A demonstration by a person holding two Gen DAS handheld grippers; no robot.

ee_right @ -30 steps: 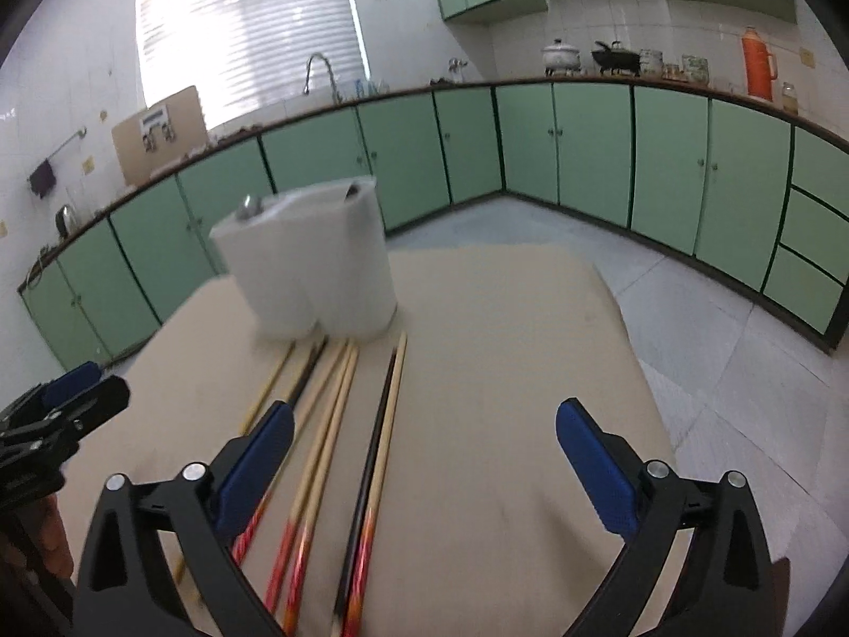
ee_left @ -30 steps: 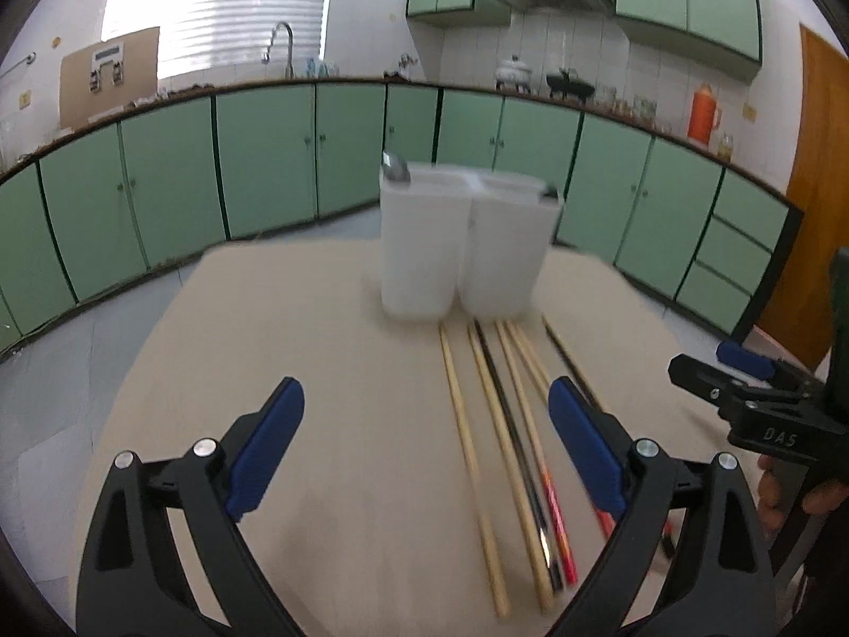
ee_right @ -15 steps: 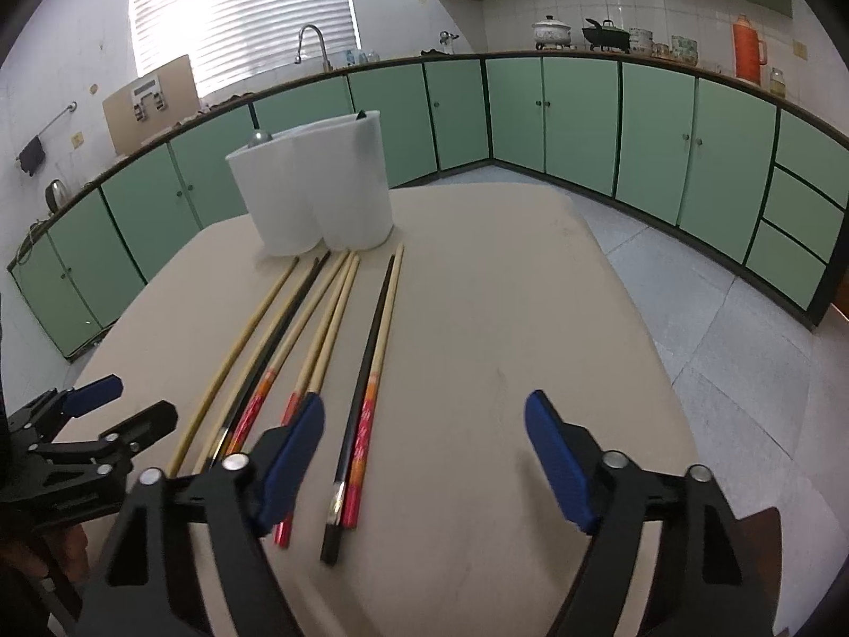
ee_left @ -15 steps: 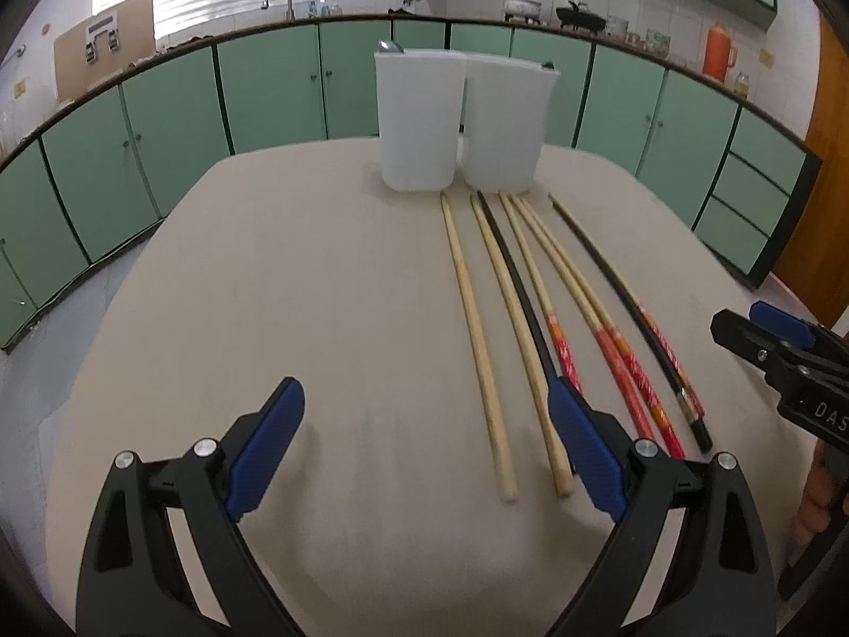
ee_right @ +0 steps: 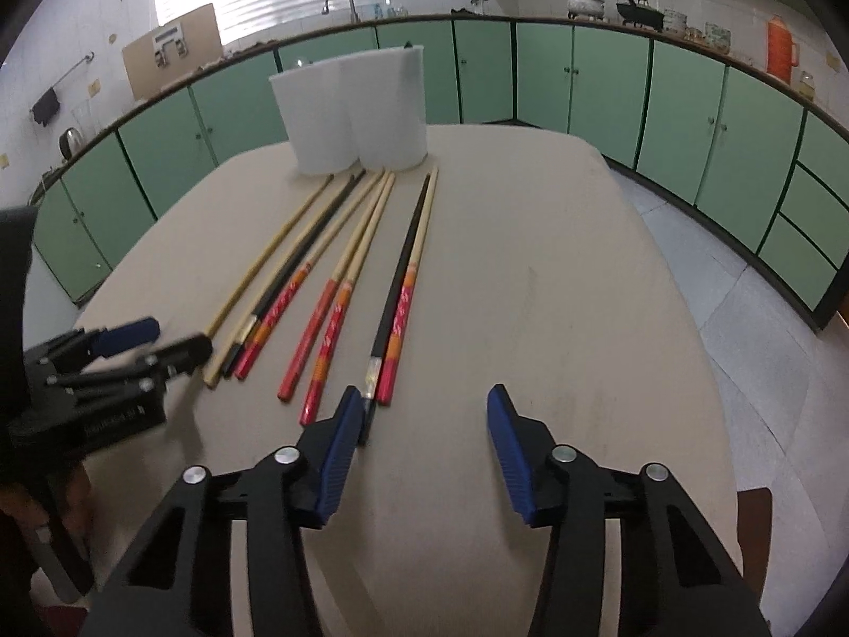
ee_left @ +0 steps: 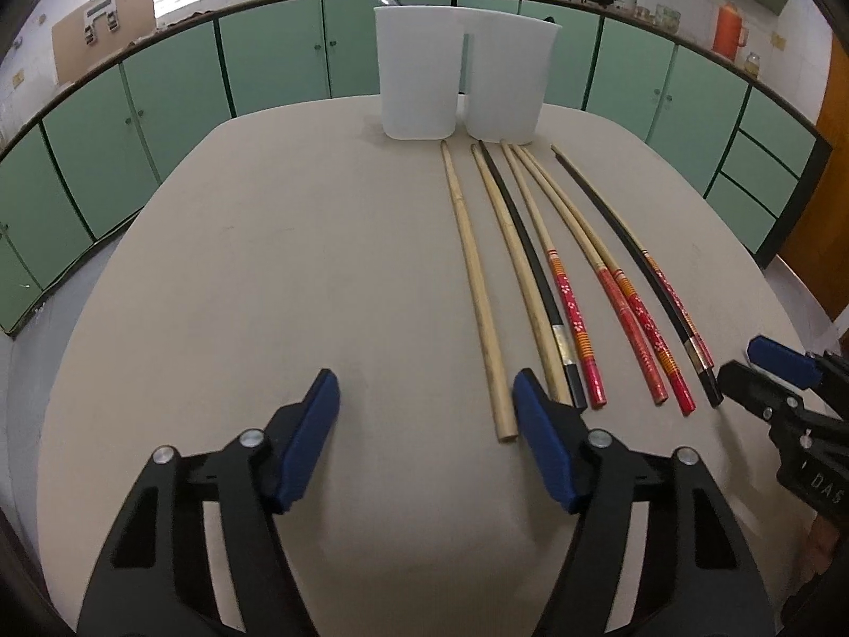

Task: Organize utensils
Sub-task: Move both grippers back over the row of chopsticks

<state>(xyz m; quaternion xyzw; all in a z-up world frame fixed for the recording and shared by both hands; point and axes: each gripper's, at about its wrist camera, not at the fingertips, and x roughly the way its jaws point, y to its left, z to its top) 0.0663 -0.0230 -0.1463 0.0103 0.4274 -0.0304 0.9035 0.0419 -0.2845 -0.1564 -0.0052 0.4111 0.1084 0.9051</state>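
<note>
Now, with both sets of jaws closing on nothing, the left gripper [ee_left: 424, 414] should centre over the plain chopstick [ee_left: 475, 292] and the right gripper [ee_right: 424, 414] over the black one [ee_right: 395, 292], still lying before the holder [ee_left: 461, 74].

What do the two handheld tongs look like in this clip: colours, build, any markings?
Both match: the left tongs and right tongs have black skeletal frames with cut-out slots, silver pivot bolts and ribbed blue pads. White lettering reading "DAS" marks the right unit's black body. No cables or sleeves are visible.
</note>
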